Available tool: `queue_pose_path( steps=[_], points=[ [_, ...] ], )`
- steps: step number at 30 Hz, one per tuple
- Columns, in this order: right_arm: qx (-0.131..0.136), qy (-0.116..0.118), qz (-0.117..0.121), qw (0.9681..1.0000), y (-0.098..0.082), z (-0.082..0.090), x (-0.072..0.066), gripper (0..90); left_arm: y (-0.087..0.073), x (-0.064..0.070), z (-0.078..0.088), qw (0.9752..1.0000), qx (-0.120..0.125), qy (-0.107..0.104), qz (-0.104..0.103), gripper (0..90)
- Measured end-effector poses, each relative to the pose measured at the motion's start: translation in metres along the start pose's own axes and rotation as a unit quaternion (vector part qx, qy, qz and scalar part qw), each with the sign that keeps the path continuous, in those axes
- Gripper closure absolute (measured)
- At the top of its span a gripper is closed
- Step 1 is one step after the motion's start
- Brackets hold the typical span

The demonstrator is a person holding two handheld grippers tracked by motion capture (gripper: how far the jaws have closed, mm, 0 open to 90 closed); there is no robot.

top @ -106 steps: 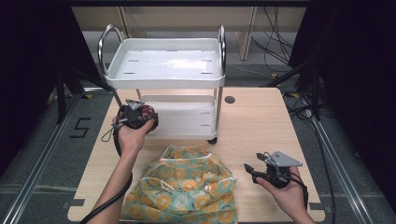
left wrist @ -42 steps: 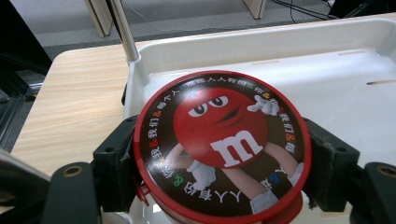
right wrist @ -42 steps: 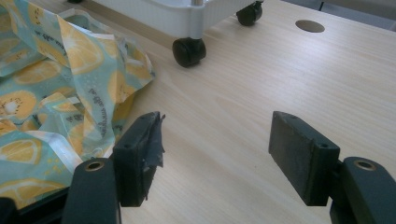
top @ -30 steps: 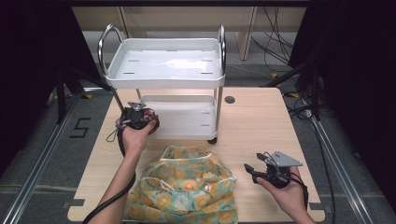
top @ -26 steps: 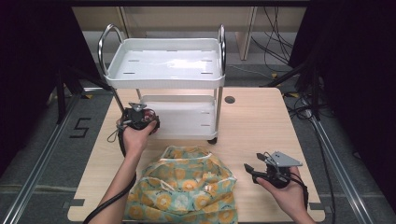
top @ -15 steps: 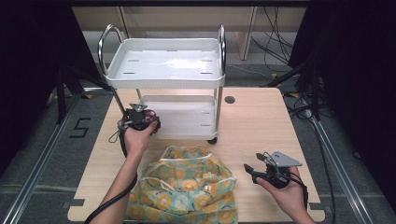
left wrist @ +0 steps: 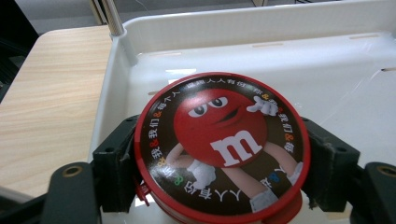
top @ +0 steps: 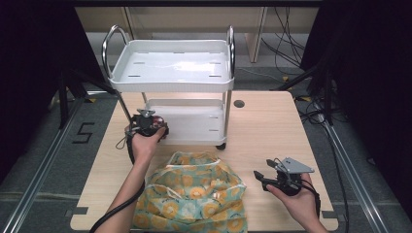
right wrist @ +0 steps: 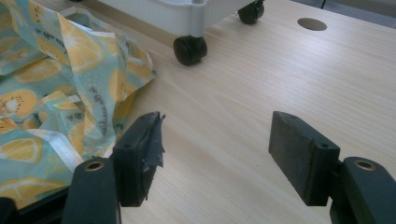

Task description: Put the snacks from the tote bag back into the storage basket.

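My left gripper point(top: 149, 125) is shut on a round red candy tin point(left wrist: 219, 149) whose lid shows a red cartoon figure. It holds the tin over the left front part of the lower shelf point(left wrist: 327, 79) of a small white cart point(top: 172, 68). In the high view the tin point(top: 158, 124) sits at the shelf's left end. My right gripper point(top: 266, 177) stands open low over the table at the front right, nothing between its pads point(right wrist: 303, 158). A green bag with an orange-slice print point(top: 194, 191) lies at the front centre, just left of the right gripper.
The cart stands on black wheels point(right wrist: 189, 49) at the back centre of the wooden table point(top: 272, 126). Its top tray point(top: 175, 65) has chrome handles at both ends. A round cable hole point(top: 238, 103) lies right of the cart. Bare tabletop spreads to the right.
My left gripper has edged slightly toward the cart's lower shelf with the tin. The right gripper and the bag have stayed put.
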State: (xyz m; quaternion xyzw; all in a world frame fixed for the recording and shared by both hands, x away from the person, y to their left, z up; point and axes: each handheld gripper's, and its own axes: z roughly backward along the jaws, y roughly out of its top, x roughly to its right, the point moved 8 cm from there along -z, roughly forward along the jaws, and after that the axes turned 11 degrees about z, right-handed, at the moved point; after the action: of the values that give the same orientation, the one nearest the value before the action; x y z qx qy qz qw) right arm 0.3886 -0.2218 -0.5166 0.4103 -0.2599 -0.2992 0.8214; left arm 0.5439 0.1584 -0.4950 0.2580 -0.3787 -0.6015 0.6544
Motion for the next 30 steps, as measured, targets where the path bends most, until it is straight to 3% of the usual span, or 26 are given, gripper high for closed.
queue_pose_path(
  steps=[4,11,12,13,15,18,21,25,30],
  points=[
    [-0.009,-0.003,-0.021,0.9997,-0.0013,0.0014,-0.003,35.5,-0.0008,0.0002,-0.0014,1.0,0.0,-0.001,-0.002,25.2],
    [-0.004,-0.003,-0.002,1.0,-0.0009,0.0001,-0.0001,35.5,-0.0013,0.0015,-0.0027,1.0,-0.001,-0.004,-0.005,25.1],
    [-0.008,-0.004,-0.015,0.9998,-0.0013,0.0009,-0.0019,35.5,-0.0015,0.0019,-0.0022,1.0,-0.001,-0.002,-0.002,25.0],
    [-0.004,-0.004,-0.004,1.0,-0.0008,0.0004,-0.0001,35.5,-0.0015,0.002,-0.0021,1.0,-0.002,-0.003,-0.001,25.0],
    [-0.006,-0.003,-0.003,1.0,-0.0011,0.0003,-0.0003,35.5,-0.0013,0.0024,-0.0021,1.0,0.0,-0.005,0.0,24.9],
    [-0.007,-0.001,-0.003,1.0,-0.0013,0.0003,-0.0008,35.5,0.0007,0.0038,-0.0013,0.9999,0.008,-0.01,0.007,24.1],
    [-0.007,-0.001,-0.013,0.9999,-0.0012,0.0003,-0.0027,35.5,0.0013,0.0027,-0.0004,0.9999,0.006,-0.01,-0.004,20.3],
    [-0.009,0.003,-0.003,0.9999,-0.002,-0.0006,-0.0026,35.4,0.0007,0.0082,-0.0009,0.9995,0.012,-0.028,-0.003,15.0],
    [-0.009,0.004,0.0,1.0,-0.002,-0.0012,-0.0027,35.3,0.0018,0.0089,0.0027,0.9995,0.022,-0.024,-0.002,14.7]
  ],
)
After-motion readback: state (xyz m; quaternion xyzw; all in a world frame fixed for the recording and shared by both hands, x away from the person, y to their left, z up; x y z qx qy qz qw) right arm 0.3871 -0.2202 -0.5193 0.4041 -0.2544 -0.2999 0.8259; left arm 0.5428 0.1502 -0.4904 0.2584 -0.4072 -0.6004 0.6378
